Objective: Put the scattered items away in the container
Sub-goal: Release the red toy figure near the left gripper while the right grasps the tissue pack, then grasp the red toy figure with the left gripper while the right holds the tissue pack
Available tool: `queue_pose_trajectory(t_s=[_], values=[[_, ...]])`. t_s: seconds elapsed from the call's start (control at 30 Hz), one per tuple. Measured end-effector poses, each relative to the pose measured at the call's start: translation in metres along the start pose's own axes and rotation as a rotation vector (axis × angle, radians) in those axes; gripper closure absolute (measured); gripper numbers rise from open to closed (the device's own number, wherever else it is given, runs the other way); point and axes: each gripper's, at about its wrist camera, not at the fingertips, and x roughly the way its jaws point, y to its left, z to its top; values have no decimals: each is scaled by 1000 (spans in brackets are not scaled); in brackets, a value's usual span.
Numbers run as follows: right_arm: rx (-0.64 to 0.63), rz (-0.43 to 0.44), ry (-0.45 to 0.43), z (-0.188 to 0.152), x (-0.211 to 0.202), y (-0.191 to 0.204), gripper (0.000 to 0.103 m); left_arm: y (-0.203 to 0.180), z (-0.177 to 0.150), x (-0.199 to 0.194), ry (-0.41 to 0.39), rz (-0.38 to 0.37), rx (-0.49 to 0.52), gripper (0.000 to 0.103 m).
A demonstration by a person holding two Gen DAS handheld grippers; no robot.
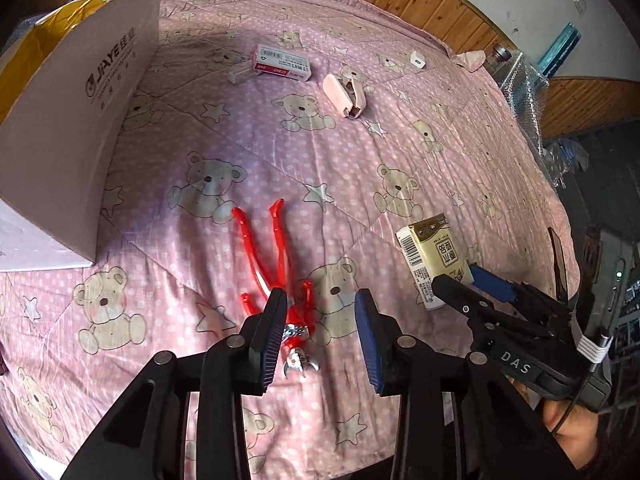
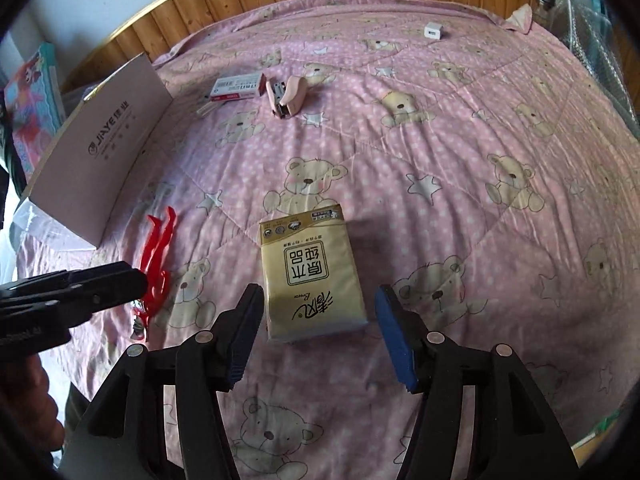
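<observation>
Far left, the open cardboard box [image 1: 76, 120] stands on the bed [image 1: 400, 168], its printed wall facing the clutter and its gold-lined mouth upward, so it reads as the container everything should go into.

Just right of it, your left tool [image 1: 320, 332] hangs with its jaws spread apart above the red figure [image 1: 276, 264], gripping nothing. You hold it there, I judge, to straddle the torso: the toy lies flat on the quilt, thin red legs pointing away from you, silver head nearest the camera. It is slim and spindly, so a grip on the body looks safer than one on a limb.

Further back lie a white and red carton [image 1: 282, 63] and a pink stapler [image 1: 345, 94] hinged open, well apart from both tools; a small white charger [image 1: 418, 59] sits near the far edge.

To the right, your right tool [image 2: 320, 332] is likewise wide open and empty, lined up over the gold tissue pack [image 2: 312, 276]. The pack lies flat, label up, its near end between the two pads but untouched. It looks soft, so it should squash a little when squeezed.
</observation>
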Motion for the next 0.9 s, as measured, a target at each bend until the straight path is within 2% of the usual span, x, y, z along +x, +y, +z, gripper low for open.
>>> queue_pose_trajectory(t_s=[0.1, 0.13, 0.17, 0.2, 0.33, 0.43, 0.47, 0.53, 0.57, 0.6, 0.63, 0.67, 0.7, 0.77, 0.9], values=[[3, 20, 12, 3, 4, -2, 42, -3, 0, 19, 19, 61, 17, 66], [21, 40, 20, 2, 5, -4, 42, -2, 0, 18, 0, 62, 27, 70], [44, 58, 29, 1, 5, -6, 42, 1, -2, 15, -11, 93, 39, 79], [57, 76, 27, -1, 2, -7, 42, 5, -3, 12, -12, 120, 45, 81], [0, 57, -10, -2, -9, 4, 42, 29, -11, -6, -14, 76, -3, 81], [-69, -4, -43, 3, -6, 10, 42, 37, -10, -10, -35, 65, -47, 73], [-82, -18, -36, 5, -1, 10, 42, 36, -8, -8, -31, 45, -63, 64], [-74, 7, -2, 6, 12, 6, 42, 28, -4, 2, -17, 13, -65, 57], [-50, 44, 11, 5, 17, 3, 42, 22, -3, 8, -13, 22, -56, 57], [-8, 75, 25, 4, 19, -3, 44, 16, -3, 16, -1, 37, -38, 59], [30, 94, 33, 3, 18, -8, 51, 12, -4, 23, 10, 64, -12, 82], [49, 98, 35, 2, 14, -11, 52, 8, -5, 27, 18, 106, 9, 83], [59, 97, 29, 1, 9, -13, 52, 9, -7, 27, 20, 113, 19, 83], [63, 118, 19, -3, 0, -13, 52, 19, -10, 15, 8, 116, 5, 84], [-13, 60, 12, -6, 6, -2, 46, 41, -9, -1, -20, 98, -35, 80]])
